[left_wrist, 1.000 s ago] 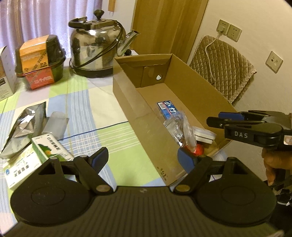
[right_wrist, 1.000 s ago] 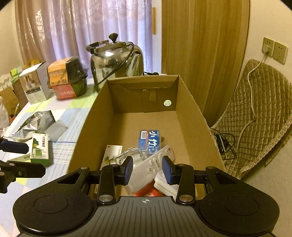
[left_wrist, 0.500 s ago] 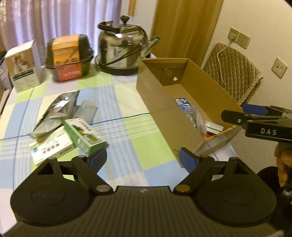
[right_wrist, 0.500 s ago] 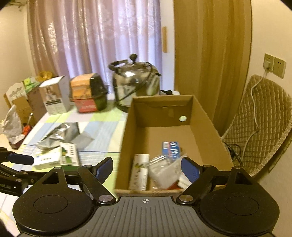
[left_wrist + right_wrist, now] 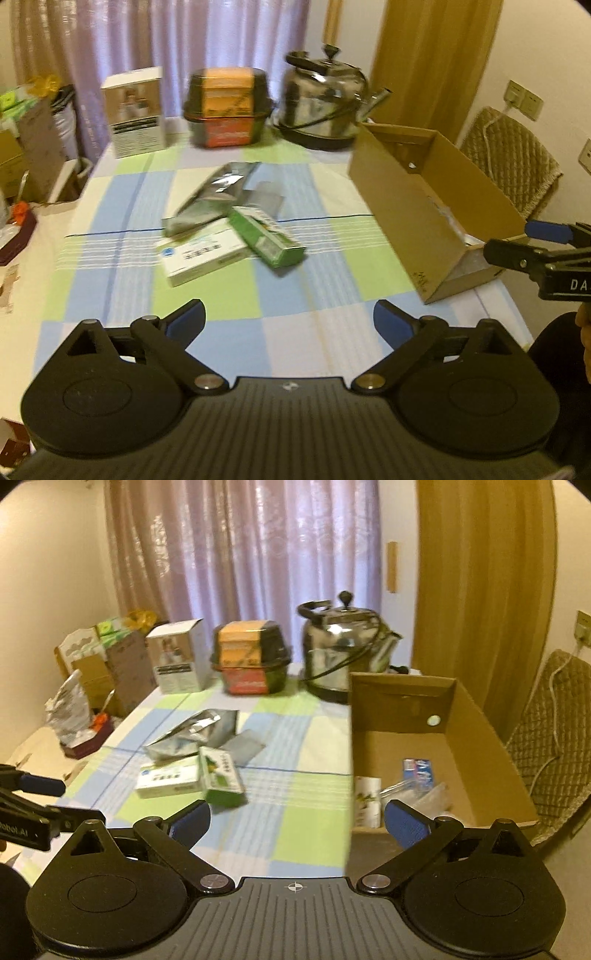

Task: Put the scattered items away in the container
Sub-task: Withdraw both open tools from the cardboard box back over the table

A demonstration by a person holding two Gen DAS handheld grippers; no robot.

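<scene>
An open cardboard box [image 5: 417,206] [image 5: 480,731] lies at the table's right edge, holding a blue packet [image 5: 419,770], a white carton [image 5: 367,801] and clear plastic. In the middle of the checked cloth lie a silver foil pouch [image 5: 218,192] [image 5: 188,734], a green carton [image 5: 266,236] [image 5: 221,775] and a white carton [image 5: 201,256] [image 5: 166,782]. My left gripper [image 5: 289,325] is open and empty above the near table edge. My right gripper [image 5: 297,821] is open and empty, near the box's near left corner.
Along the far edge stand a steel kettle [image 5: 325,107] [image 5: 347,657], a black and orange bowl pack [image 5: 227,107] [image 5: 251,664] and a white box [image 5: 135,112] [image 5: 177,661]. More boxes [image 5: 110,661] stand off the left side. A quilted chair [image 5: 554,716] is beside the box.
Both grippers pulled back from the box and swung left toward the scattered items. The right gripper's jaws went from nearly shut to wide open.
</scene>
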